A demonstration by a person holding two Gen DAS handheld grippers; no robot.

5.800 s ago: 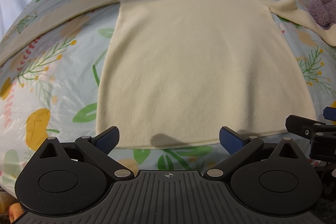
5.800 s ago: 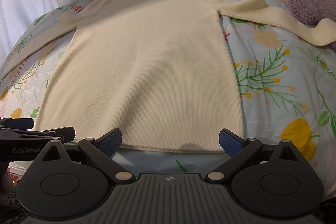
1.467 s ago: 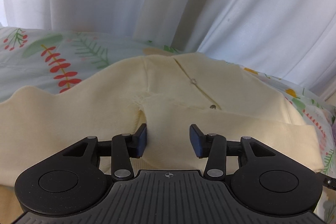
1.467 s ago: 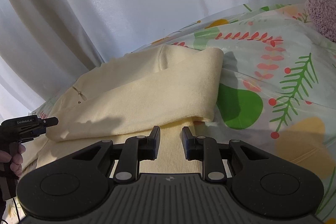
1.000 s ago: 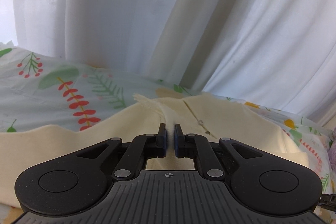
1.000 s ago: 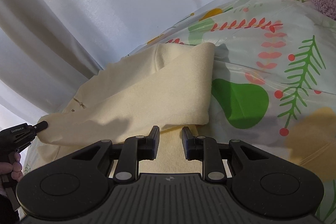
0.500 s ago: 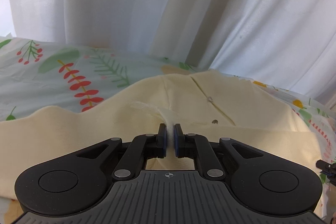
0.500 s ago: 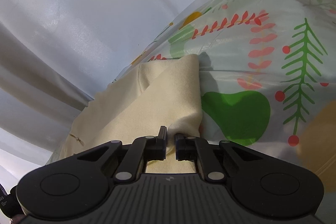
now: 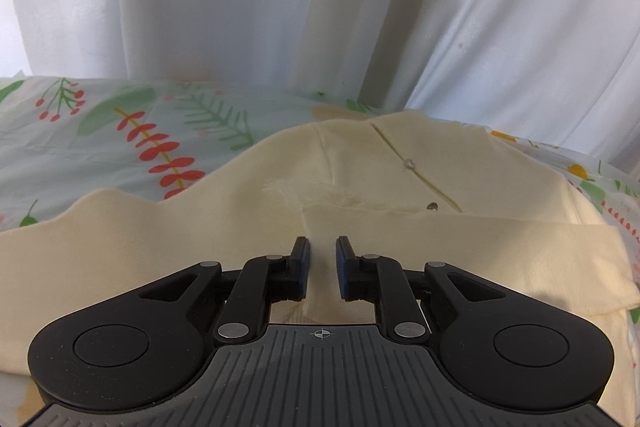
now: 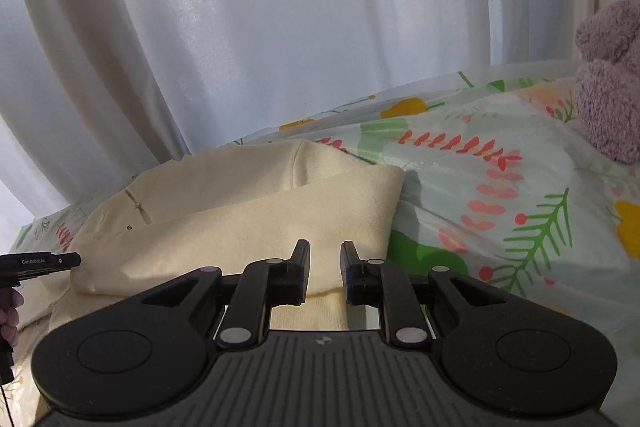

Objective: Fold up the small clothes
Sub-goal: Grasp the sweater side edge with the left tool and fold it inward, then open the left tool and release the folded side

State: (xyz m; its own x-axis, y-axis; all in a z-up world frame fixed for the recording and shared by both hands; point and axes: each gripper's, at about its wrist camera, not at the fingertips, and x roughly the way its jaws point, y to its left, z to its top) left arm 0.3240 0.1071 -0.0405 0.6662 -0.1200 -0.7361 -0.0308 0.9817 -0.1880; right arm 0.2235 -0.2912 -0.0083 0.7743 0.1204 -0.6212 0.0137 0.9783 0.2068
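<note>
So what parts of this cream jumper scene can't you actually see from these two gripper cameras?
- Cream jumper: its lower half is hidden in both views behind each gripper's black body.
- Left gripper, right gripper: jaws just opened, slightly apart; whether the pads touch cloth is unclear.
- Purple plush toy: cut off by the right wrist view's edge.
- Person's hand: only a sliver at that view's left edge.

Bed (image 10: 500, 195) has light sheet with green leaves, red berries, yellow flowers. Cream sweater (image 9: 400, 239) lies flat on bed, bottom part folded up over top part, one sleeve (image 9: 100, 239) spread out to side. Purple fluffy toy (image 10: 608, 87) sits on bed, well apart from sweater.
</note>
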